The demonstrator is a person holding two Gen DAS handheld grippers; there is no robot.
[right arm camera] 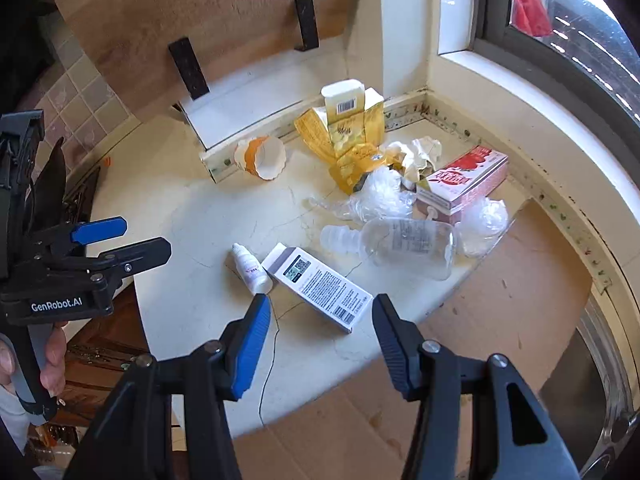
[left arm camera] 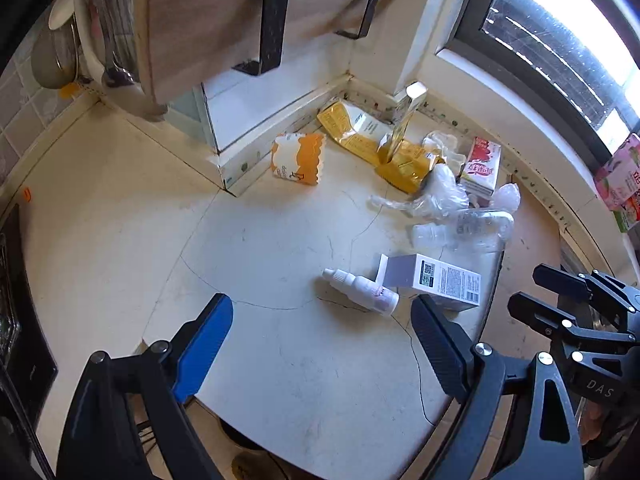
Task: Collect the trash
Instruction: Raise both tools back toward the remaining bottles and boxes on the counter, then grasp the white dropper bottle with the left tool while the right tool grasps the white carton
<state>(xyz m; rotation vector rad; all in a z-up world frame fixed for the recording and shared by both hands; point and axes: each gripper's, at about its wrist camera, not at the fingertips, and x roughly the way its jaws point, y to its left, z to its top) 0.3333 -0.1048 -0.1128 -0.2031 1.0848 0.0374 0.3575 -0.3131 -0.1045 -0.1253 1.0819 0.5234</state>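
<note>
Both claws wide, nothing held. My right gripper (right arm camera: 318,340) hovers just short of the white carton (right arm camera: 318,284), which lies flat near the counter's (left arm camera: 120,208) front edge; left gripper (left arm camera: 322,334) hangs back from the small dropper bottle (left arm camera: 362,288) touching the carton's end.

Handling, my read:
- Carton: thin printed card, probably empty, so light and crushable. Take it across the narrow width at mid-length; smooth faces may slip on the ribbed pads.
- Dropper bottle: hard white plastic, round, will roll. Pinch across the body, not the tapered cap.
- Clear plastic bottle (right arm camera: 404,246): on its side behind the carton, smooth, rolls; looks empty, can't confirm. The ridged neck is the safer hold.
- Clear film wads (right arm camera: 380,196): soft, near weightless, snag-prone. Pinch any bunched fold.
- Yellow pouches (right arm camera: 344,148), crumpled paper (right arm camera: 420,152), strawberry-print box (right arm camera: 464,180), orange-and-white paper cup (right arm camera: 262,158): all back toward the corner under the window, light and deformable. Cup on its side; take the rim.

Counter is pale stone with hairline cracks, so flat items need an edge pick.
</note>
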